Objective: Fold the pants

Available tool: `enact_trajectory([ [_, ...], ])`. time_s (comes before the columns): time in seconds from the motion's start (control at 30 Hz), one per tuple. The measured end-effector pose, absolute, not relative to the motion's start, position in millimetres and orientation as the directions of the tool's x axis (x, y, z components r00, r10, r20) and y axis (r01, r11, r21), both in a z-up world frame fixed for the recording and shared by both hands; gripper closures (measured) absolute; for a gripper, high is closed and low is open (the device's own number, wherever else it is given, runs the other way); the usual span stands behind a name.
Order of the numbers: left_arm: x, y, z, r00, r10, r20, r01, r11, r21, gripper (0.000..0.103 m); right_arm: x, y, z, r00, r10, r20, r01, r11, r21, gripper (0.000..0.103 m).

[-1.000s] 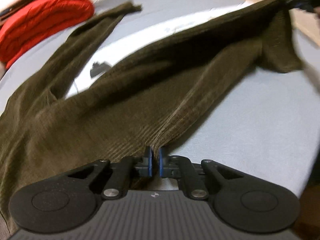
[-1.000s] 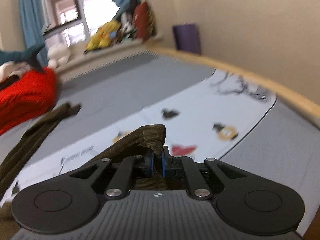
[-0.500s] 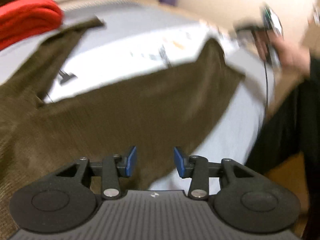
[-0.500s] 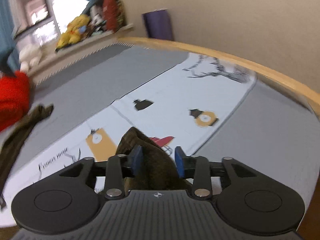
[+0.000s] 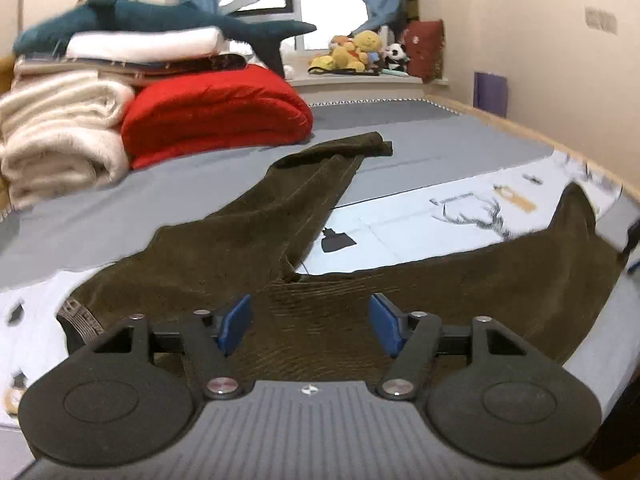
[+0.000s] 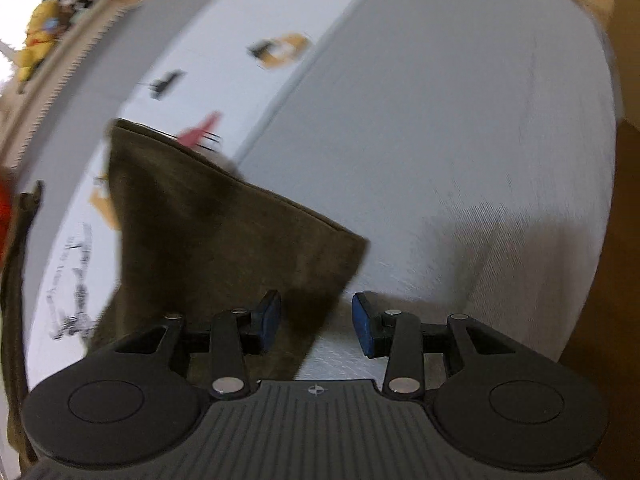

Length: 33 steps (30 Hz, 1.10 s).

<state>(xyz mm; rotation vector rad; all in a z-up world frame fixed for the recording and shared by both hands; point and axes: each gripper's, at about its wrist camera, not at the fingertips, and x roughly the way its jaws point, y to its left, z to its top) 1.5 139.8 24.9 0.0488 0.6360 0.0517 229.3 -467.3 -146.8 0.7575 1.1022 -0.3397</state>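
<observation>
Dark olive corduroy pants (image 5: 304,256) lie spread on the bed, one leg running back toward the red blanket, the other running right to its cuff (image 5: 576,216). My left gripper (image 5: 310,322) is open and empty over the crotch and waist area. In the right wrist view the right leg's cuff end (image 6: 224,232) lies flat on the sheet. My right gripper (image 6: 316,322) is open and empty just above the cuff's near corner.
A folded red blanket (image 5: 216,112), cream blankets (image 5: 60,132) and a blue plush shark (image 5: 160,20) are stacked at the back left. Plush toys (image 5: 360,52) sit on the sill. The bed's wooden edge (image 5: 540,132) runs along the right, with a printed white sheet (image 5: 460,208) beneath.
Both grippers opened and let go of the pants. The right leg dropped flat onto the sheet. Both grippers pulled back from the fabric.
</observation>
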Motion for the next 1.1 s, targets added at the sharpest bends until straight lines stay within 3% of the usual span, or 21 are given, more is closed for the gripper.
enact_trajectory([
  [0.07,9,145,21,0.775,0.069,-0.629,-0.057,0.998,0.039,0.032,234,-466,-150,0.425,0.131,-0.896,0.597,0.703,0.386,0.060],
  [0.13,13,142,18,0.754,0.117,-0.646,-0.067,0.993,0.102,0.034,242,-459,-148,0.440,0.117,-0.891,0.571,0.729,0.378,0.060],
  [0.17,13,139,14,0.745,0.127,-0.656,-0.060,0.991,0.123,0.034,245,-456,-147,0.439,0.110,-0.892,0.563,0.740,0.369,0.067],
  [0.2,17,138,11,0.735,0.117,-0.668,-0.048,0.991,0.122,0.035,247,-453,-146,0.439,0.096,-0.894,0.552,0.756,0.352,0.090],
  [0.33,12,135,-8,0.681,0.070,-0.729,0.031,0.992,0.124,0.038,245,-454,-131,0.490,0.058,-0.870,0.528,0.774,0.349,0.096],
  [0.43,8,123,-18,0.647,-0.002,-0.763,0.131,0.985,0.108,0.038,233,-478,-107,0.584,-0.067,-0.809,0.575,0.738,0.354,0.097],
  [0.6,-3,107,-44,0.559,-0.023,-0.829,0.248,0.959,0.141,0.038,230,-513,-103,0.596,-0.172,-0.785,0.633,0.702,0.327,0.095],
  [0.73,3,120,-53,0.523,0.014,-0.852,0.197,0.971,0.136,0.038,229,-519,-123,0.506,-0.099,-0.857,0.676,0.663,0.322,0.085],
  [0.8,6,134,-51,0.522,0.045,-0.852,0.124,0.984,0.129,0.038,222,-519,-123,0.506,-0.083,-0.858,0.691,0.634,0.346,0.069],
  [0.87,8,154,-46,0.531,0.077,-0.844,0.029,0.994,0.109,0.038,223,-515,-124,0.506,-0.050,-0.861,0.680,0.637,0.363,0.062],
  [1.1,6,241,-30,0.475,0.260,-0.841,-0.380,0.922,0.071,0.036,231,-473,-128,0.446,0.095,-0.890,0.589,0.717,0.372,0.061],
])
